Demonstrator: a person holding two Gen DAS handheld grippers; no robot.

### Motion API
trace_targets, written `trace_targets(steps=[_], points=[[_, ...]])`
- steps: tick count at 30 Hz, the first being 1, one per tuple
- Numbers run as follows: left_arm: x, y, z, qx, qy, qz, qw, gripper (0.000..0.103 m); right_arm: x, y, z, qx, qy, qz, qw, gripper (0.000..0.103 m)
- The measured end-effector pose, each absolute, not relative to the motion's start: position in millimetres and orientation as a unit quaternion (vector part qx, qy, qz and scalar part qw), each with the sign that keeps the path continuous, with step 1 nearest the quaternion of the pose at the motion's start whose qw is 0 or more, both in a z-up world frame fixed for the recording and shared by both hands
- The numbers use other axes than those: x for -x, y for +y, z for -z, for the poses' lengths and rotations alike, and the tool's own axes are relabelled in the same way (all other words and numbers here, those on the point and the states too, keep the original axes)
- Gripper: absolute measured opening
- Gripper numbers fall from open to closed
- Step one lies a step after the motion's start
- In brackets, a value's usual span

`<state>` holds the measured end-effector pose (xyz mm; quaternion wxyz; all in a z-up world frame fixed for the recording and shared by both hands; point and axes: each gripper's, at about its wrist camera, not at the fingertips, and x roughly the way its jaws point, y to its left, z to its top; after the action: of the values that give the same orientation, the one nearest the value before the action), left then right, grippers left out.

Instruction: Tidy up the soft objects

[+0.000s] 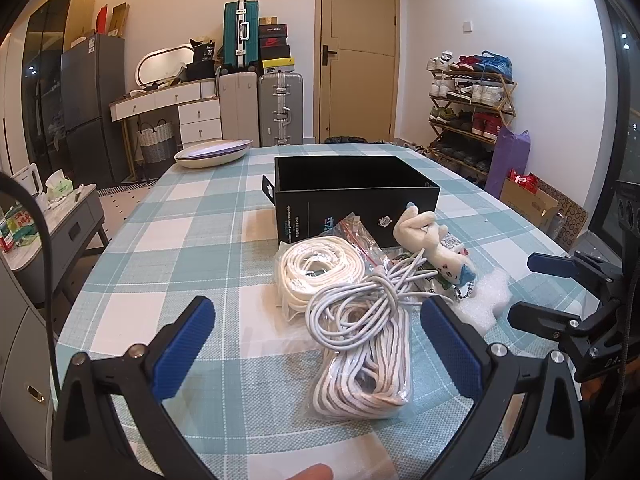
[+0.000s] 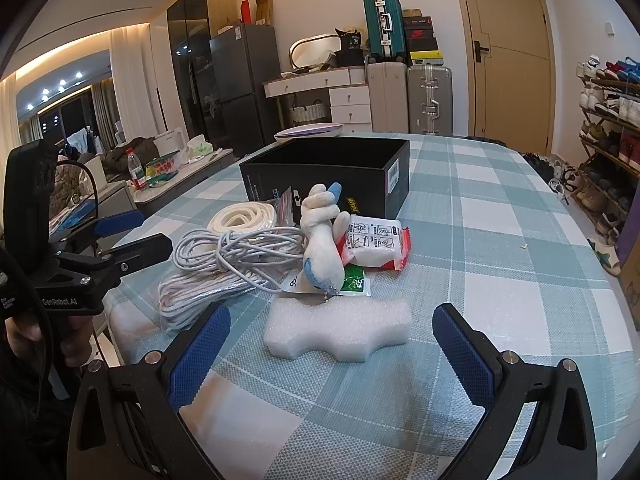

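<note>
An open black box point(image 1: 352, 192) stands mid-table on the checked cloth. In front of it lies a pile: a bagged white rope coil point(image 1: 312, 272), a loose white cable point(image 1: 352, 312) and a bagged striped rope point(image 1: 368, 376). A white plush toy point(image 2: 322, 252) lies across a white-and-red packet point(image 2: 376, 246) and a green packet point(image 2: 354, 282). A white foam block point(image 2: 340, 328) is nearest me. My left gripper point(image 1: 320, 340) is open, its fingers either side of the cable and striped rope. My right gripper point(image 2: 332, 348) is open just before the foam, holding nothing.
Stacked shallow plates point(image 1: 214, 154) sit at the table's far left corner. The table's right half point(image 2: 500, 240) is bare cloth. Off the table stand suitcases point(image 1: 280, 108), a shoe rack point(image 1: 468, 112) and a low side table point(image 1: 60, 220). A hand point(image 2: 24, 328) holds the left gripper.
</note>
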<state>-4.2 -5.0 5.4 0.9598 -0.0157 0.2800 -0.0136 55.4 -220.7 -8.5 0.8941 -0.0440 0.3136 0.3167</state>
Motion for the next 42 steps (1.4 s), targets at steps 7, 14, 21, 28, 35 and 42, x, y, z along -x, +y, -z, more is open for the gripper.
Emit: trace_targets(steps=[7,14,21,28,35,42], points=[[4,-7,-5,0.007,0.275,0.014,0.961,0.103,-58,-217,13,0.048,0.322,-0.318,0.891,0.103],[4,-7,-4,-0.001,0.274,0.018,0.962,0.103,-59,-214,16,0.051,0.328,-0.319,0.888,0.103],[2,-9,2,-0.001,0.295,0.039,0.955,0.103,-62,-211,19,0.059,0.34,-0.313,0.885,0.103],[-3,-13,10,-0.011,0.315,0.052,0.948,0.103,-70,-210,24,0.064,0.353,-0.306,0.882,0.103],[-7,-15,20,-0.013,0.339,0.059,0.939,0.103,-77,-206,28,0.068,0.366,-0.303,0.877,0.103],[-9,-17,25,-0.012,0.352,0.071,0.933,0.1,-79,-200,29,0.077,0.368,-0.302,0.876,0.103]])
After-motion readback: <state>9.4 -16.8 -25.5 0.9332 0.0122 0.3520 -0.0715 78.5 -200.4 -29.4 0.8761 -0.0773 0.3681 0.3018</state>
